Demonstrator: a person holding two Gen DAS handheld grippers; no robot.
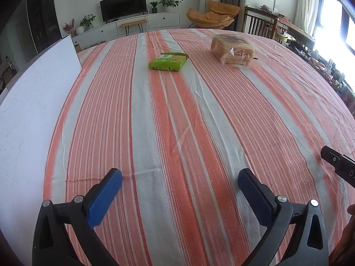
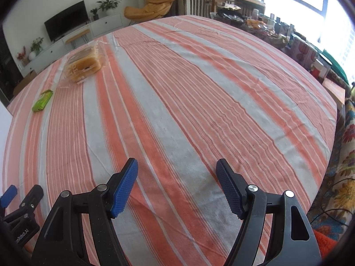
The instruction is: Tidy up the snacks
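Left wrist view, left to right: a white board [image 1: 33, 102] lies along the left edge of the table, its far corner standing up against the room behind. Next to it runs the striped cloth [image 1: 177, 122], orange and grey bands, smooth, covering the table. The left gripper [image 1: 180, 178] hangs over the near part of the cloth, jaws spread wide, blue pads [image 1: 104, 197] bare, nothing between them. Far across the cloth lies a green snack pack [image 1: 168, 62], flat, its torn top edge toward the far side. Right of it and a little farther off sits a bread loaf [image 1: 233, 49] in a clear bag, well apart from the green pack. At the near right edge a black part of the right gripper juts in, with a bit of a hand just below it. Right wrist view, left to right: part of the left gripper, one blue pad showing, sits at the near left corner. The green snack pack [image 2: 42, 101] lies far left near the cloth's edge; the bread loaf [image 2: 83, 64] is beyond it, farther in. The right gripper [image 2: 176, 165] hangs over the near middle of the cloth [image 2: 199, 99], jaws released and wide, empty. Beyond the table's right side stands a cluttered shelf [image 2: 277, 33] under a bright window.
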